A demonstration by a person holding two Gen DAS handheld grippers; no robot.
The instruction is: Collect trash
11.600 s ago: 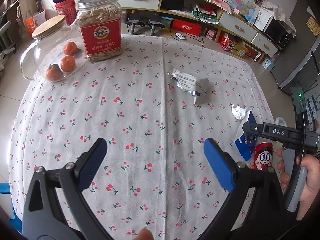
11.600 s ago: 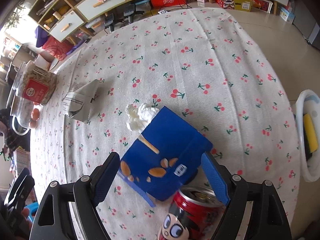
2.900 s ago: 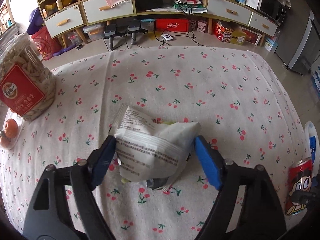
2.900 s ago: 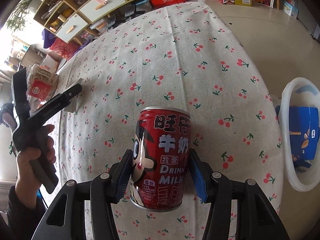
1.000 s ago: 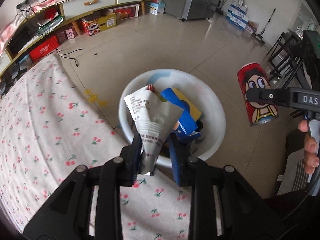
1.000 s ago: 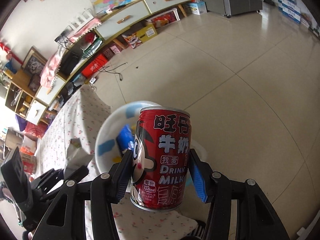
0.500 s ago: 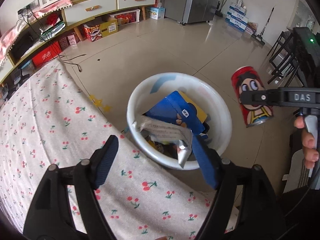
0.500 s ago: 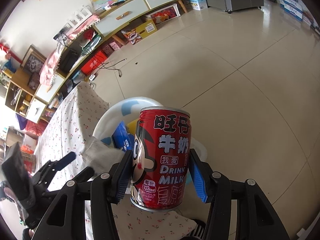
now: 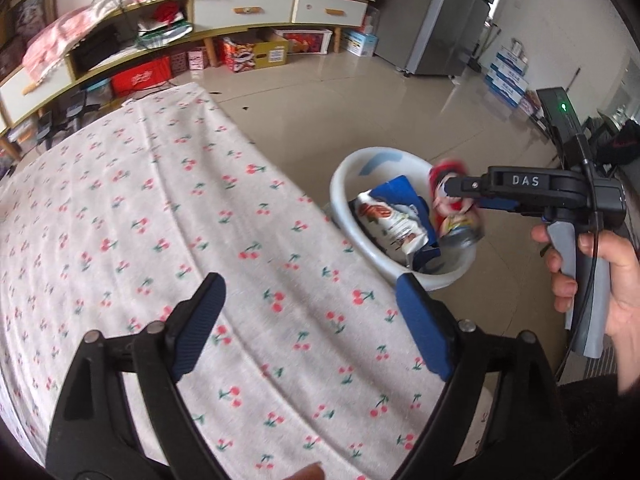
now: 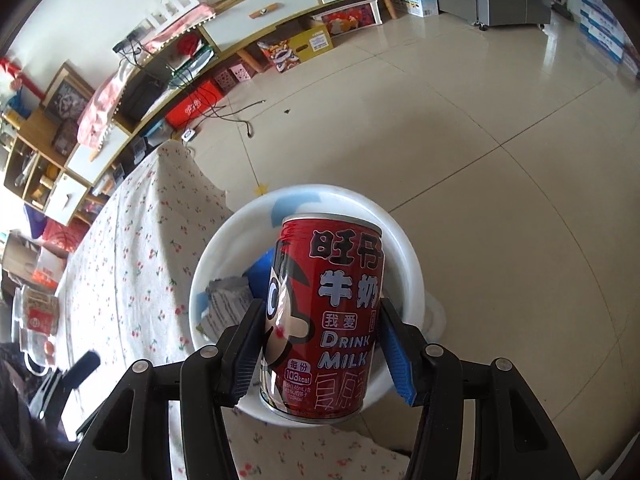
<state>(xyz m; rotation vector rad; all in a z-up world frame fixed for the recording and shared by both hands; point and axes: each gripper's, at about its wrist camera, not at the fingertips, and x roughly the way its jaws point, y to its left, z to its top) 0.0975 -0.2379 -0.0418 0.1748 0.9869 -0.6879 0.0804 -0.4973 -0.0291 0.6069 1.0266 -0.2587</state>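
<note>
My left gripper (image 9: 308, 284) hangs over the cherry-print tablecloth (image 9: 160, 220); its jaws are opening and nothing is between them. The white bin (image 9: 340, 188) stands on the floor past the table's edge. In it lie the crumpled snack bag (image 9: 388, 224) and a blue box (image 9: 396, 192). My right gripper (image 10: 320, 306) is above the bin (image 10: 224, 248) and its jaws are opening. The red milk can (image 10: 328, 312) is between them, slightly tilted. In the left wrist view the can (image 9: 456, 216) is blurred under the sharp right gripper (image 9: 452, 196), so it is slipping free.
A hand (image 9: 616, 280) holds the right gripper's handle. A low TV cabinet (image 9: 248, 8) and a grey fridge (image 9: 444, 24) stand far across the tiled floor. A jar (image 10: 36, 312) sits at the table's far end. The left gripper (image 10: 84, 364) shows blurred over the cloth.
My left gripper let the snack bag drop into the bin, opened wide and drew back over the table. My right gripper moved over the bin and its jaws widened around the can.
</note>
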